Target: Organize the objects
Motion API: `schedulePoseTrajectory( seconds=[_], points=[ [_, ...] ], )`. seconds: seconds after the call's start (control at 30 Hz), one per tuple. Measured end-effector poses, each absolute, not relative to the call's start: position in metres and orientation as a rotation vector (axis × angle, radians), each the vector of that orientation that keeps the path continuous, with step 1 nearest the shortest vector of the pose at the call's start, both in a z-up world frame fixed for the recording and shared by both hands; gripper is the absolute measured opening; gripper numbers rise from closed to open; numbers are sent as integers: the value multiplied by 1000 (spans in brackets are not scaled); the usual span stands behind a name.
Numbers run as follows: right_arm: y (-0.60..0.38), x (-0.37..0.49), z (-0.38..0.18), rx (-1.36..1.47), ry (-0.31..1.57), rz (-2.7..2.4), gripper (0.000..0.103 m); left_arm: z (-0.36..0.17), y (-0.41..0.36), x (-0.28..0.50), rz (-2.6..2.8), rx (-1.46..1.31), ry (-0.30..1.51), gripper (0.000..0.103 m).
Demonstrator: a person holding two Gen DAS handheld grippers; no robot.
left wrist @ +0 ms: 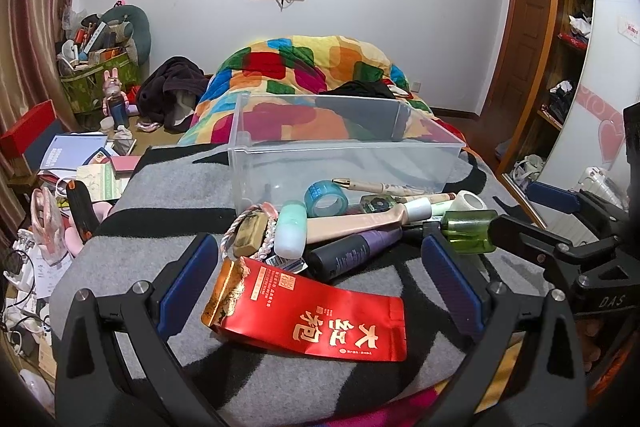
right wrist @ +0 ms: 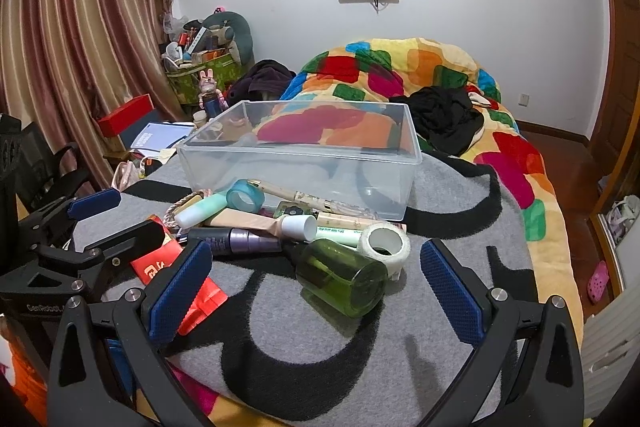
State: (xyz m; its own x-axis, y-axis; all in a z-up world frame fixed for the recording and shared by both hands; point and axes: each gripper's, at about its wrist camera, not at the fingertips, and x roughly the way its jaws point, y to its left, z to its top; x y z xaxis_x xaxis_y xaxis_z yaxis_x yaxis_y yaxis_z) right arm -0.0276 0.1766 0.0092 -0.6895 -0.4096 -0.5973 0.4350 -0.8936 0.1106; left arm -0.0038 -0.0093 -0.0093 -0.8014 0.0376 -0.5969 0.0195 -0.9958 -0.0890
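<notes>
Both my jaws stand wide, gripping nothing. My left gripper point(left wrist: 316, 283) hovers over the flat red foil packet point(left wrist: 320, 315) on the grey-and-black blanket point(right wrist: 320, 339). My right gripper point(right wrist: 316, 283) faces the green translucent bottle point(right wrist: 344, 279), lying sideways. The clear plastic box point(right wrist: 300, 155) sits behind the clutter, mid-bed.

The right gripper point(right wrist: 316, 291) hangs with its blue-padded jaws spread wide above a grey blanket with black shapes point(right wrist: 440, 211), nothing between them. Just ahead lies a green translucent glass bottle point(right wrist: 344, 277) on its side, touching a white tape roll point(right wrist: 385, 242). Beyond the pile of small items stands an empty clear plastic rectangular bin point(right wrist: 304, 155). The left gripper point(right wrist: 100, 223) sits over the blanket's left edge, above a red foil packet point(right wrist: 160, 263).
</notes>
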Motion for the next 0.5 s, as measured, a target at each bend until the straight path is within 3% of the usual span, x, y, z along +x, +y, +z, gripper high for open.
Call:
schedulePoseTrajectory(
  seconds=[0.5],
  points=[
    [176, -27, 9, 882, 55, -2527, 103, -9, -11, -2, 2968, -987, -159, 103]
  ],
)
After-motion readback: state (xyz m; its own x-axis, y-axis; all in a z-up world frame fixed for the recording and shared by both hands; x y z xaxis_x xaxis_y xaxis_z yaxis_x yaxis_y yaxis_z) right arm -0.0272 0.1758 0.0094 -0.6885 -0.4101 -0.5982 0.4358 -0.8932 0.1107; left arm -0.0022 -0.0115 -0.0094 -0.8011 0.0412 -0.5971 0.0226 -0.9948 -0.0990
